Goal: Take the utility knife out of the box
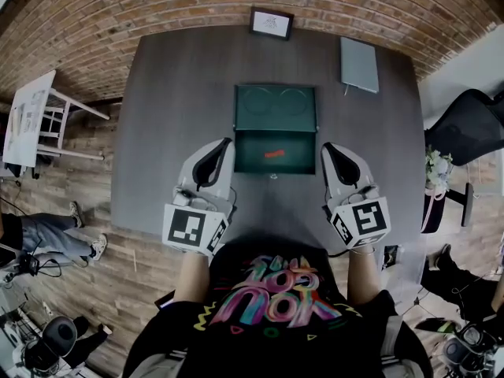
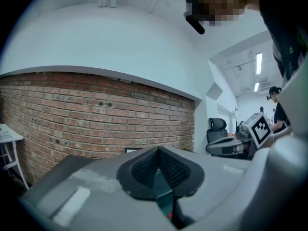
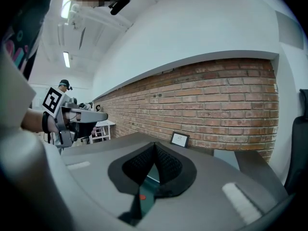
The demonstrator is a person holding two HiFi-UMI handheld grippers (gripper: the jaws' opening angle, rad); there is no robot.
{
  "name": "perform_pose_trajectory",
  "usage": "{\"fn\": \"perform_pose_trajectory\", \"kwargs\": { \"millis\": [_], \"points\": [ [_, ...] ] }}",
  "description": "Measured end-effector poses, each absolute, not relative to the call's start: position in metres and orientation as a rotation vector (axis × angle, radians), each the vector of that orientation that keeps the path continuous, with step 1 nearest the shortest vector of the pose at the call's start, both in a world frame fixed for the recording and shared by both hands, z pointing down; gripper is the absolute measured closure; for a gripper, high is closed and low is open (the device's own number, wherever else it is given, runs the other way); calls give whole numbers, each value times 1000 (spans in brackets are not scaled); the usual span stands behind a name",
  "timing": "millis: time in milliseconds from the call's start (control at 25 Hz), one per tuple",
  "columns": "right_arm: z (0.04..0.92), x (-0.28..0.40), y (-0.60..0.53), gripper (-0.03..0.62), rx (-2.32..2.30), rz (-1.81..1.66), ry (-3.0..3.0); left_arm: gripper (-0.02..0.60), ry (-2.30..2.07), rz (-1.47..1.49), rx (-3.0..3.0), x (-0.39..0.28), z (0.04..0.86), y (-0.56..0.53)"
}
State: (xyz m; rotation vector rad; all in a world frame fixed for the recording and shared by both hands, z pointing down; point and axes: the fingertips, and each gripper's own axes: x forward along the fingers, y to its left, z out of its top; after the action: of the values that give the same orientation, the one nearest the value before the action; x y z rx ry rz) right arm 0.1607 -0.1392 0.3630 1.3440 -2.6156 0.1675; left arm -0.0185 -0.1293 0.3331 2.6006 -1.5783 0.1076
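An open green box (image 1: 240, 144) sits mid-table, its lid (image 1: 276, 107) folded back away from me. Inside lies a small red-orange utility knife (image 1: 274, 153). My left gripper (image 1: 228, 142) hovers just off the box's left side, and my right gripper (image 1: 324, 146) just off its right side. Both are shut with nothing between the pads. In the left gripper view the pads (image 2: 144, 170) meet at the tip, and green box with a red speck (image 2: 169, 215) shows below them. The right gripper view shows the same closed pads (image 3: 168, 165) and a red speck (image 3: 142, 196).
The dark grey table (image 1: 173, 116) carries a small framed picture (image 1: 271, 23) at its far edge and a grey notebook (image 1: 359, 64) at the far right. A white side table (image 1: 27, 116) stands left and a black office chair (image 1: 472, 124) right. A seated person's legs (image 1: 55, 239) show at the left.
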Motion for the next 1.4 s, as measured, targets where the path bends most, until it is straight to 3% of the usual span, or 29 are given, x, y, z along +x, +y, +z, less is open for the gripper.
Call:
{"fn": "perform_pose_trajectory", "kwargs": {
  "millis": [320,880,1400],
  "points": [
    [366,149,-144,591,1290,176,-2622,581,-1553,116,2588,-24,341,-134],
    [380,128,-152,479,1104,160,-2639,581,-1543,126,2553,-27,354,-138],
    [418,100,-157,465,851,61,-2553,581,-1555,121,2522,-32,366,-139]
  ]
}}
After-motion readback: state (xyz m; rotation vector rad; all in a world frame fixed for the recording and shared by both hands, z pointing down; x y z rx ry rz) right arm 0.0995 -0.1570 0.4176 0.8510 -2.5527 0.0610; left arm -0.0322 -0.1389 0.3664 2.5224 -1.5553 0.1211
